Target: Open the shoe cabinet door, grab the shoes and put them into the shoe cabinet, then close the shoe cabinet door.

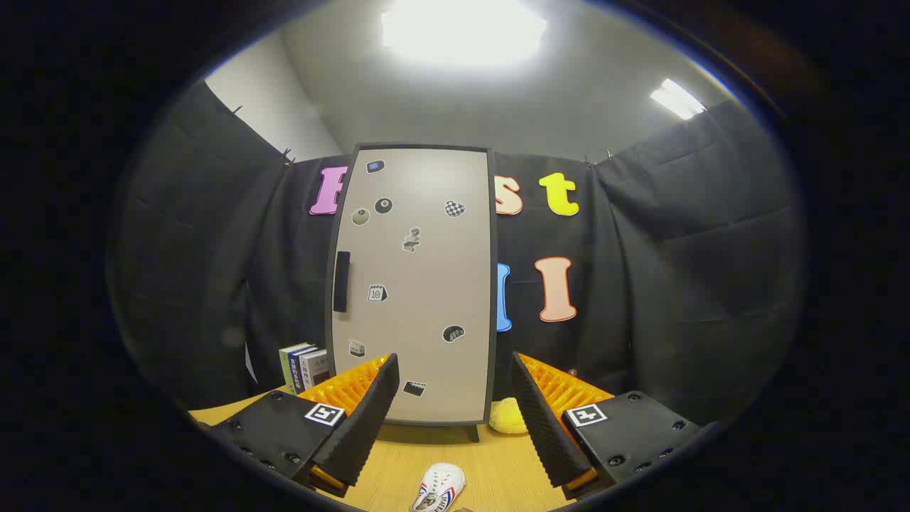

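The shoe cabinet [416,284] stands upright on the wooden table beyond my fingers. Its beige door is closed and carries several small stickers, and a black handle [341,281] sits on the door's left edge. A small white shoe [439,488] with red and blue stripes lies on the table between my fingers, close under the camera. My gripper [455,387] is open, with nothing between its two black, orange-backed fingers [370,416]. It hovers above the table, a good way short of the cabinet door.
A few books [304,366] stand upright left of the cabinet's base. A yellow soft object [508,416] lies at the cabinet's lower right corner, just behind my right finger. The wooden table [490,466] runs from the fingers to the cabinet.
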Demonstrator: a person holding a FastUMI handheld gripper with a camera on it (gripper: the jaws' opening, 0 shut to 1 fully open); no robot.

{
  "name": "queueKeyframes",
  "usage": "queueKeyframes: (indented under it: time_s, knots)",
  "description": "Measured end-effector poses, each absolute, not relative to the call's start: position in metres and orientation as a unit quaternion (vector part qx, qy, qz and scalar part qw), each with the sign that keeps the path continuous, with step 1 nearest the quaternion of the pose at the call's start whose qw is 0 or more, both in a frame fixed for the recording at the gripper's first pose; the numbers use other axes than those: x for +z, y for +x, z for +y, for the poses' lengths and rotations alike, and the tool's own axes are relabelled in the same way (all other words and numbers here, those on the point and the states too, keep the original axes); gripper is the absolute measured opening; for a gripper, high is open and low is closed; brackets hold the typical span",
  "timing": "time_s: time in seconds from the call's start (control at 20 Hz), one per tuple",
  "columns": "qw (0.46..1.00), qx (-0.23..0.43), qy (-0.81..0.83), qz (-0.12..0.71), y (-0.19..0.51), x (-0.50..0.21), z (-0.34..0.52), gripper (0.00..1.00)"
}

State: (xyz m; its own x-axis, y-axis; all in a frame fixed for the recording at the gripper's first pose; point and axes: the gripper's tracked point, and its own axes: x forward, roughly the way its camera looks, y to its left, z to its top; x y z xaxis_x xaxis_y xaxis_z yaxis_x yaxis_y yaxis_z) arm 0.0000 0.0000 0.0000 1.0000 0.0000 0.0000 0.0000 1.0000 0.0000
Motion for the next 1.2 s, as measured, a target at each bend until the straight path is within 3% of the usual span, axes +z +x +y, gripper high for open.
queueKeyframes:
  time_s: [0.9,1.2]
  knots:
    - [1.000,0.021,0.006,0.016,0.015,-0.003,0.028,0.97]
    - [0.999,0.032,0.016,0.015,0.049,0.019,0.049,0.97]
